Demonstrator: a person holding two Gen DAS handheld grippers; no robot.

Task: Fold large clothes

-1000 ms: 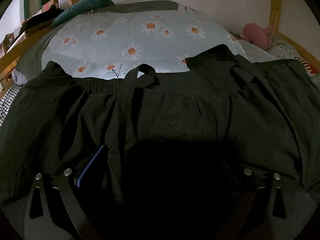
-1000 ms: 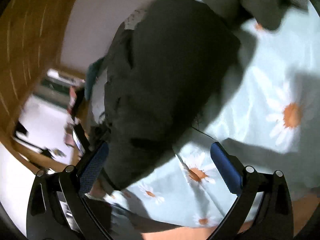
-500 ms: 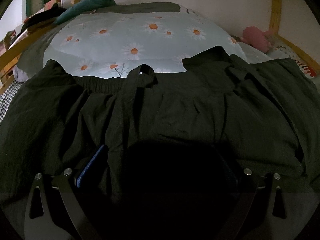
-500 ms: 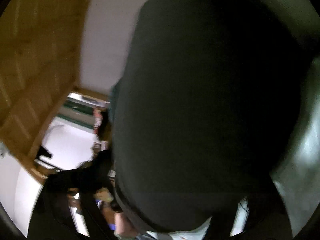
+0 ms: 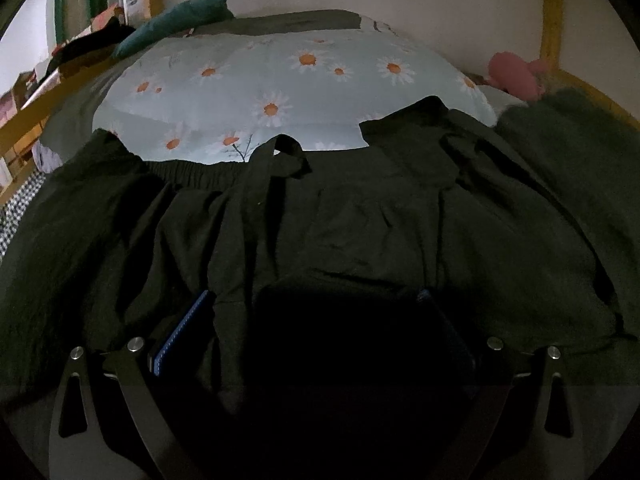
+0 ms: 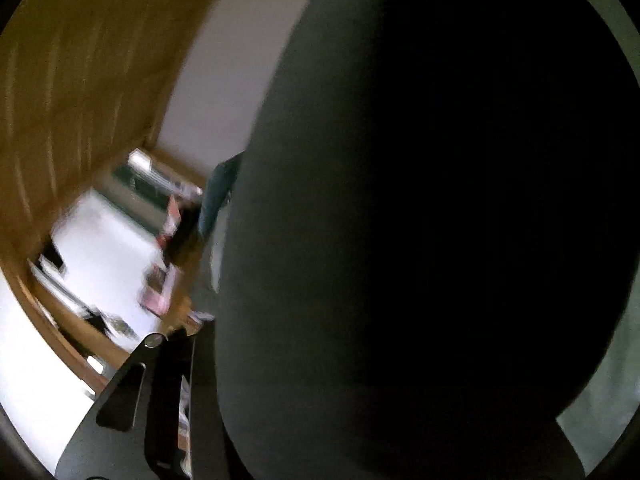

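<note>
A large dark green garment [image 5: 360, 216] with an elastic waistband and a strap loop lies spread over the bed. My left gripper [image 5: 312, 320] rests low on it with its blue-padded fingers [image 5: 182, 328] wide apart and cloth bunched between them. In the right wrist view the same dark cloth [image 6: 420, 220] hangs right against the lens and fills most of the frame. Only the left finger arm [image 6: 160, 400] of my right gripper shows; its tips are hidden behind the cloth.
A pale blue daisy-print quilt [image 5: 280, 80] covers the bed behind the garment. A pink plush toy [image 5: 516, 74] and a teal cushion [image 5: 176, 20] lie at the far side. A yellow wooden bed frame [image 5: 550, 12] and white wall bound it.
The right gripper swung up and closed in on the dark cloth, which went from lying on the quilt to covering the lens. The left gripper barely moved.
</note>
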